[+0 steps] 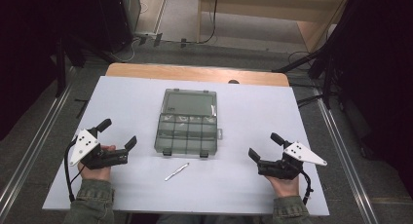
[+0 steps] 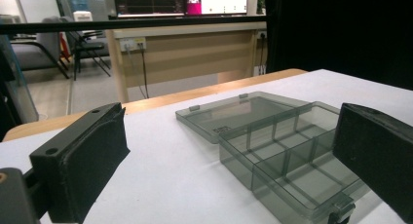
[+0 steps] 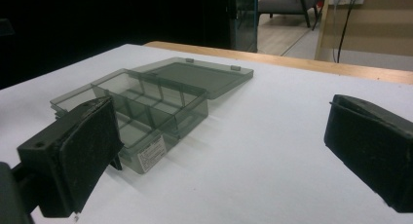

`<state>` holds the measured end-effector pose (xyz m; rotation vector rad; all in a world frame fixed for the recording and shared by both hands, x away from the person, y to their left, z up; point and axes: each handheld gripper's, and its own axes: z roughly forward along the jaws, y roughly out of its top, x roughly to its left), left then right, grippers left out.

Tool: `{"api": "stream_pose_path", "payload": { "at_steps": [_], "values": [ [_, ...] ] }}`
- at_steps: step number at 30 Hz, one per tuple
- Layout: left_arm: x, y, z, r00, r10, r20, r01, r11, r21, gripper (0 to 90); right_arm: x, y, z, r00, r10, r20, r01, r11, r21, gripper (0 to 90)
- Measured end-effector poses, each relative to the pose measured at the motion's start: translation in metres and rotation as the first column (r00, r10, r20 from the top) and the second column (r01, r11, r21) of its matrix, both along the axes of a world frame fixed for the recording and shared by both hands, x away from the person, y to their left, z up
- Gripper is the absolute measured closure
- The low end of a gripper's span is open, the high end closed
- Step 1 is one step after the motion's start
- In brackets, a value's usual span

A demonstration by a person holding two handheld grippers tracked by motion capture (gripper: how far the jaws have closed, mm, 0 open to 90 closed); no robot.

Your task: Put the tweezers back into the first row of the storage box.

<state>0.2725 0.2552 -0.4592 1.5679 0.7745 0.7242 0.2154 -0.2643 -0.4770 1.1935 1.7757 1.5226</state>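
A smoky transparent compartment box [image 1: 187,131] lies open in the middle of the white table cover [image 1: 253,112], its lid folded flat toward the far side. The compartments look empty. A thin silvery tool [image 1: 176,171] lies just in front of the box. A hand holds my left gripper [image 1: 117,133] left of the box, jaws wide open and nothing between them. My right gripper [image 1: 266,146] is held right of the box, also open and empty. The left gripper view has the box [image 2: 287,156] ahead to the right between my open left gripper [image 2: 229,126]; in the right gripper view the box [image 3: 146,107] sits ahead to the left of my right gripper [image 3: 221,117].
A wooden table edge [image 1: 195,73] runs along the far side beyond the cover. Dark stands and cables surround the table on the floor. White cover stretches free on both sides of the box and along the near edge.
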Motion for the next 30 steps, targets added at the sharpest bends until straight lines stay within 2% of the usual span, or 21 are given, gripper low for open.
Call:
{"api": "stream_pose_path", "payload": {
  "at_steps": [10, 15, 25, 27, 30],
  "values": [
    [-0.004, 0.002, 0.001, 0.9999, 0.006, 0.009, -0.006, 0.9998, -0.017, 0.0, -0.002, -0.005, 0.0, 0.9997, -0.024, -0.008, 0.024, 1.0, -0.002, 0.5],
    [-0.005, -0.001, 0.001, 0.9999, -0.008, 0.009, 0.008, 1.0, -0.005, 0.0, -0.001, -0.006, 0.0, 0.9996, -0.028, -0.011, 0.028, 1.0, -0.014, 0.5],
    [-0.005, 0.0, 0.001, 1.0, -0.007, 0.001, 0.007, 0.9999, -0.008, 0.0, 0.002, -0.001, -0.002, 0.9987, 0.019, -0.048, -0.019, 1.0, -0.018, 0.0],
    [-0.005, 0.0, 0.0, 0.9999, -0.012, 0.001, 0.012, 0.9998, -0.014, 0.0, 0.002, 0.002, -0.001, 0.998, 0.032, -0.054, -0.032, 0.999, -0.007, 0.0],
    [-0.004, 0.0, 0.0, 0.9997, -0.025, -0.006, 0.025, 0.9994, -0.024, 0.0, 0.003, 0.008, 0.003, 0.9973, 0.043, -0.06, -0.045, 0.999, -0.026, 0.0]
  ]
}}
